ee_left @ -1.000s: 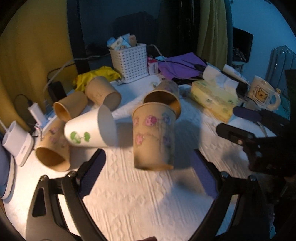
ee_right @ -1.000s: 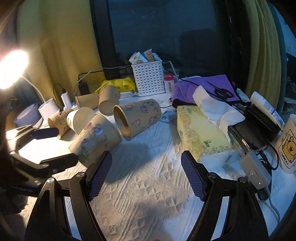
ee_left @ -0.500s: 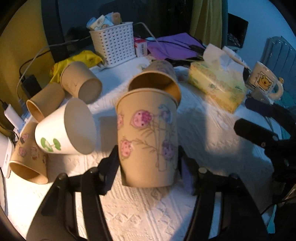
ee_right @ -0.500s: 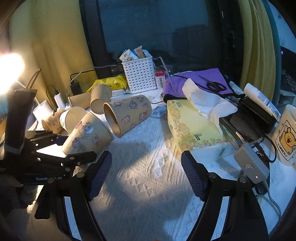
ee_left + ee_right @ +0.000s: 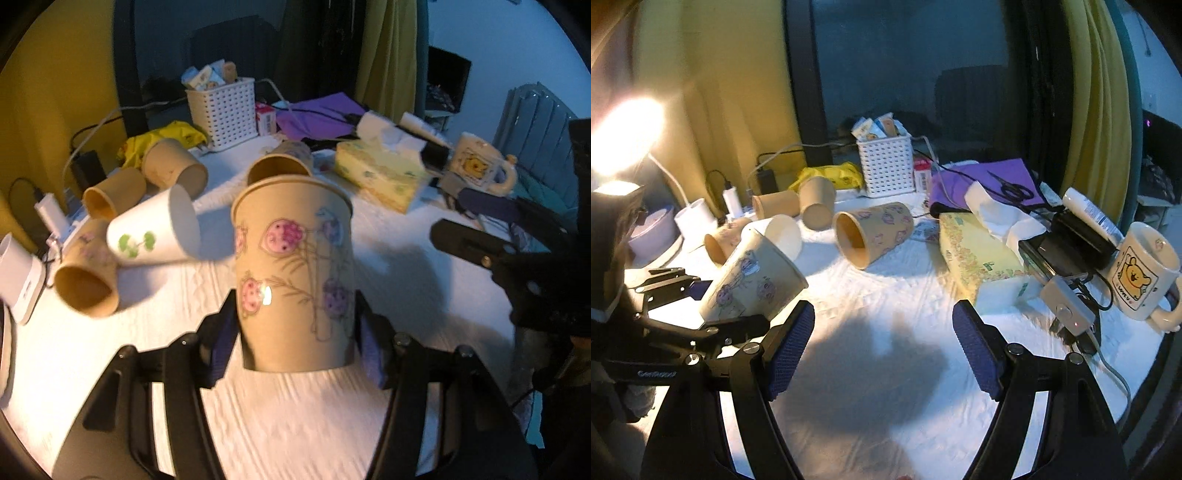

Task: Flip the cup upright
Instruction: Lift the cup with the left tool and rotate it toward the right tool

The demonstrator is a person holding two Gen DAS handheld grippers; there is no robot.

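From my left wrist camera I count six paper cups on the white textured tablecloth (image 5: 110,350). Starting at the left, a tan flower-printed cup (image 5: 86,280) lies on its side with its mouth toward me, and touching it is a white cup with green leaf print (image 5: 155,230), also on its side. Behind those lie two plain brown cups (image 5: 114,194) (image 5: 173,168), side by side. In the middle, my left gripper (image 5: 295,339) pinches the tan paper cup with pink and purple flower print (image 5: 293,273) low on its wall, one pad on each side; the cup's mouth is up, and in the right wrist view it leans, tilted toward the table's middle. Just behind it lies a sixth cup, another tan flower-printed one (image 5: 873,234), on its side with its mouth open toward me. Further back stands one white perforated plastic basket (image 5: 223,109). To the right sit one yellow tissue box (image 5: 380,175) and one cream mug with a bear picture (image 5: 478,164). My right gripper (image 5: 882,347) has its jaws spread wide over bare cloth, holding nothing.
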